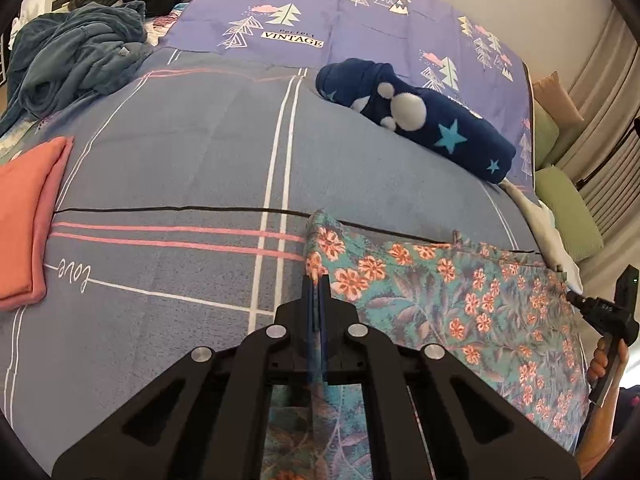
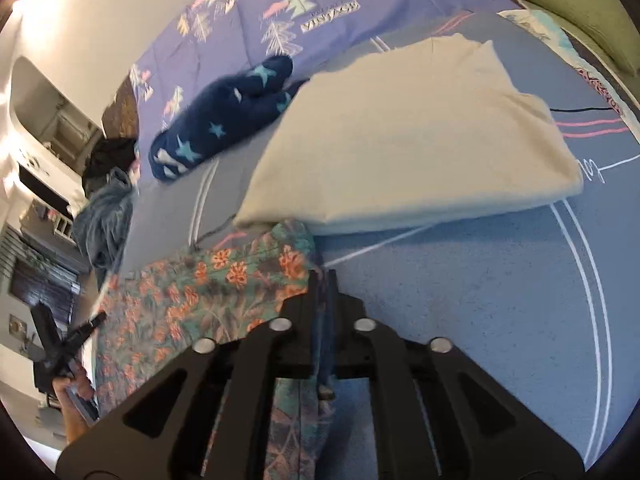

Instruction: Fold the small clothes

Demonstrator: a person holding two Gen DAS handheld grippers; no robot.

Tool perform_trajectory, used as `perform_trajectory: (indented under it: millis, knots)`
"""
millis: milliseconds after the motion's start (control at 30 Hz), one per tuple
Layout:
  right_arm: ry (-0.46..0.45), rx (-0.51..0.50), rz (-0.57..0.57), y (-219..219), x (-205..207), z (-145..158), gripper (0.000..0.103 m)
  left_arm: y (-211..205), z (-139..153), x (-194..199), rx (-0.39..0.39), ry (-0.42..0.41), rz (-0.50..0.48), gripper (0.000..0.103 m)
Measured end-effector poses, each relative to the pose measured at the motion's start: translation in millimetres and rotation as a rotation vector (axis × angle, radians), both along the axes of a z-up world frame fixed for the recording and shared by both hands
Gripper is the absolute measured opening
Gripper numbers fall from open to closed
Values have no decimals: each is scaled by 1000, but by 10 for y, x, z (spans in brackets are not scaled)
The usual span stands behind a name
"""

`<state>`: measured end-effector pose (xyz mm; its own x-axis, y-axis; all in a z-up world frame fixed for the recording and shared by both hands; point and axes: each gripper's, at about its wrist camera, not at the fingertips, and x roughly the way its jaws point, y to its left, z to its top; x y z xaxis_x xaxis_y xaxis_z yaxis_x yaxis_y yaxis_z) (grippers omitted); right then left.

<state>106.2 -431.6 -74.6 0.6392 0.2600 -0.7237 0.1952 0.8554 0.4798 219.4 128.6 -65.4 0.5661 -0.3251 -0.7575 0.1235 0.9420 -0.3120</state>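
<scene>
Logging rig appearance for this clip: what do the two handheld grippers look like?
Both are matte black. The left gripper and right gripper each have angular linkage arms with cut-out slots, four silver round pivot bolts and blue-faced fingers. No cables or sleeves show.

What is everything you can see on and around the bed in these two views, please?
Floral garment: one, teal with orange flowers, near bed edge, held at both corners.
Pink folded cloth: one, left of it.
Cream folded cloth: one, right of it.
Navy star plush: one, further back.
Blue fleece heap: one, far left.
Bedcover: one, grey-blue, striped.
Green cushions: two, beside the bed.
Left gripper: black, shut on a garment corner.
Right gripper: black, pinching the other corner.
</scene>
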Motion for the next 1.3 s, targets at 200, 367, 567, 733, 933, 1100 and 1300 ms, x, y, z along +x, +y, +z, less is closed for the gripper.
perform_trajectory:
  millis: [200, 367, 567, 733, 933, 1100, 1300]
  knots:
    - [-33, 38, 10, 0, -200, 115, 44, 152, 95, -111, 9, -21, 66, 5]
    - [-71, 46, 14, 2, -759, 135, 45, 385, 202, -481, -61, -46, 71, 24]
    - [-28, 39, -14, 83, -1164, 13, 46, 539, 9, -941, -114, 7, 26, 24]
    - [-32, -2, -12, 205, -1252, 162, 46, 658, -121, -1223, -149, 39, 20, 24]
    - [-74, -185, 216, 1078, -803, 694, 46, 689, -152, -1511, -249, 35, -41, 35]
    - [-112, -357, 520, 2459, -330, 902, 46, 672, -175, -1684, -252, 16, -63, 35]
    - [-59, -394, 823, 4045, 144, 730, 46, 741, -206, -1783, -298, 23, -87, 35]
